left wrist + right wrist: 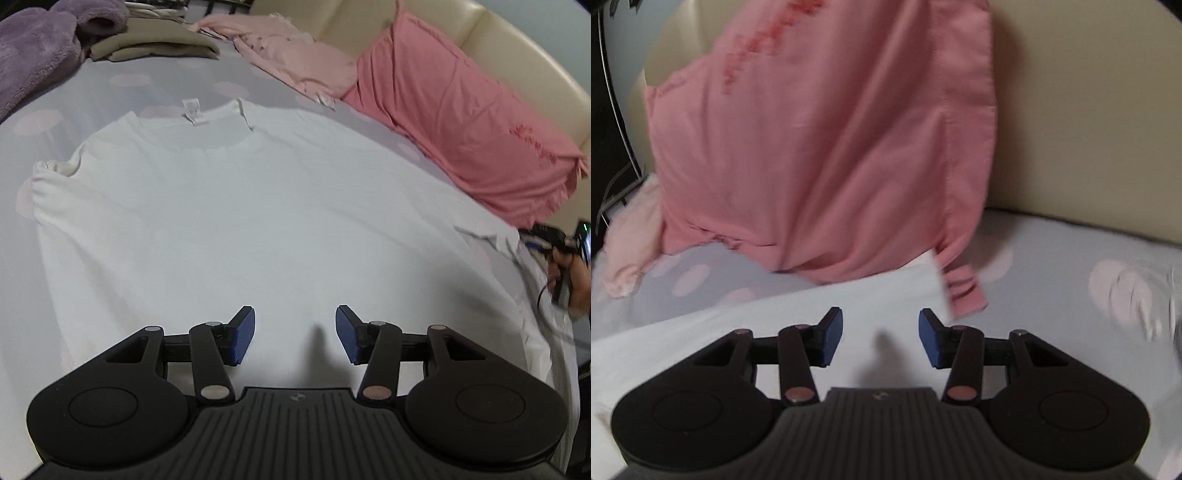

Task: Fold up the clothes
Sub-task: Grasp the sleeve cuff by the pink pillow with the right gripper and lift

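A white T-shirt (240, 221) lies spread flat on the bed, collar and label at the far side. My left gripper (295, 334) is open and empty, hovering just above the shirt's near part. My right gripper (881, 334) is open and empty above a corner of the white shirt (775, 317), close to the pink pillow. The right gripper and the hand that holds it also show at the right edge of the left wrist view (565, 266), beside the shirt's right sleeve.
A pink pillow (461, 122) (820, 147) leans on the cream headboard (517, 55). A pale pink garment (295, 62), a folded olive garment (155, 46) and a purple fleece (40, 48) lie at the far side of the dotted grey sheet (110, 96).
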Motion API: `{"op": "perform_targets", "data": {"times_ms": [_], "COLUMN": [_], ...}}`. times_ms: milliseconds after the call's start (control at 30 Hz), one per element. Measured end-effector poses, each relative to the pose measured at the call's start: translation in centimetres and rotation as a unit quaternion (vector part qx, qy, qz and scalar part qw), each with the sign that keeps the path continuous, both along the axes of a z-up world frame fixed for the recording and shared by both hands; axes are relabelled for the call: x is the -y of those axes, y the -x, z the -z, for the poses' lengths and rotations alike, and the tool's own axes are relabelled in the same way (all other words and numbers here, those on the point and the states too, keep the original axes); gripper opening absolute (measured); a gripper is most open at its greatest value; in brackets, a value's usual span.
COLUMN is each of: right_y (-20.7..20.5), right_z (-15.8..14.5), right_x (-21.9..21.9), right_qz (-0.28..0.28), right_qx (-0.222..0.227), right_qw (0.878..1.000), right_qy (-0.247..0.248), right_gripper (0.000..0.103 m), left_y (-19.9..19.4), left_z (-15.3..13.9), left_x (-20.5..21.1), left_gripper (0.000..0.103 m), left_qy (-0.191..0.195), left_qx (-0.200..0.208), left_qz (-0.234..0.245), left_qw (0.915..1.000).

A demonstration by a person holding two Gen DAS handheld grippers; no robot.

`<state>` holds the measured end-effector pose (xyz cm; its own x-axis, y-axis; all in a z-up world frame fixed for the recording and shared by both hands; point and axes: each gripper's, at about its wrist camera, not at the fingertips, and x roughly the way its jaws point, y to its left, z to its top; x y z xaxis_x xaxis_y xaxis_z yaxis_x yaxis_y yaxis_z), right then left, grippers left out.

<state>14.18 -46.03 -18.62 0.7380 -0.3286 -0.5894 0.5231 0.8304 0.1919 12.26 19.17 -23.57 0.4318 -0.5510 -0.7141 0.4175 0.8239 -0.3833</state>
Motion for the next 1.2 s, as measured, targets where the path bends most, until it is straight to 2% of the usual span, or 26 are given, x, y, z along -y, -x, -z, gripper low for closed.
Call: {"op": "perform_targets", "data": {"times_ms": [67, 200, 300, 433, 467, 500, 533, 600, 700, 833, 900, 1000, 1100, 1200], "right_y": [-1.0, -2.9, -3.4, -4.2, -4.4, -4.6, -4.7, -4.5, -3.6, -2.4, -1.9, -1.4, -1.2, -1.2], "right_z": [0.4, 1.4, 1.7, 2.1, 2.1, 1.9, 1.7, 0.7, -2.5, -6.7, -9.4, -13.3, -16.3, -17.9], "right_x": [1.7, 2.8, 3.8, 5.7, 6.1, 6.2, 6.2, 5.8, 3.6, 0.8, -2.0, -8.0, -15.1, -22.8], "right_qz": [-0.019, -0.049, -0.044, -0.045, -0.054, -0.07, -0.087, -0.117, -0.152, -0.197, -0.231, -0.294, -0.36, -0.428], "right_qx": [-0.01, -0.046, -0.044, -0.04, -0.039, -0.038, -0.037, -0.025, -0.004, 0.023, 0.038, 0.055, 0.072, 0.076], "right_qw": [1.0, 0.997, 0.998, 0.998, 0.998, 0.997, 0.995, 0.993, 0.988, 0.98, 0.972, 0.954, 0.93, 0.901], "right_qy": [-0.002, 0.024, 0.024, -0.004, -0.015, -0.021, -0.025, -0.022, -0.012, 0.001, 0.01, 0.024, 0.017, 0.0], "right_gripper": [0.049, 0.049, 0.05, 0.052, 0.047, 0.021, 0.009, 0.006, 0.006, 0.006, 0.006, 0.006, 0.006, 0.006], "left_y": [0.4, 1.1, 1.4, 1.9, 2.0, 2.1, 2.2, 2.3, 2.4, 2.2, 2.2, 2.5, 3.2, 4.0], "left_z": [-0.2, -0.2, -0.1, 0.0, 0.0, 0.1, 0.1, 0.3, 0.4, 0.2, 0.0, -0.4, -1.0, -1.8], "left_x": [-0.2, -1.0, -1.6, -2.2, -2.2, -2.3, -2.3, -2.5, -2.8, -3.2, -3.4, -3.7, -4.2, -5.0], "left_gripper": [0.046, 0.046, 0.046, 0.046, 0.046, 0.046, 0.046, 0.046, 0.046, 0.046, 0.046, 0.046, 0.046, 0.046], "left_qy": [-0.01, -0.017, -0.023, -0.021, -0.021, -0.022, -0.023, -0.021, -0.013, 0.015, 0.032, 0.05, 0.057, 0.052], "left_qx": [0.0, -0.012, -0.015, -0.019, -0.019, -0.019, -0.02, -0.025, -0.029, -0.032, -0.033, -0.035, -0.031, -0.022], "left_qz": [0.01, 0.017, 0.019, 0.018, 0.019, 0.02, 0.02, 0.014, 0.002, -0.024, -0.039, -0.056, -0.067, -0.086], "left_qw": [0.9999, 0.9996, 0.9994, 0.9994, 0.9994, 0.9994, 0.9993, 0.9994, 0.9995, 0.9991, 0.9981, 0.9965, 0.9956, 0.9947]}}
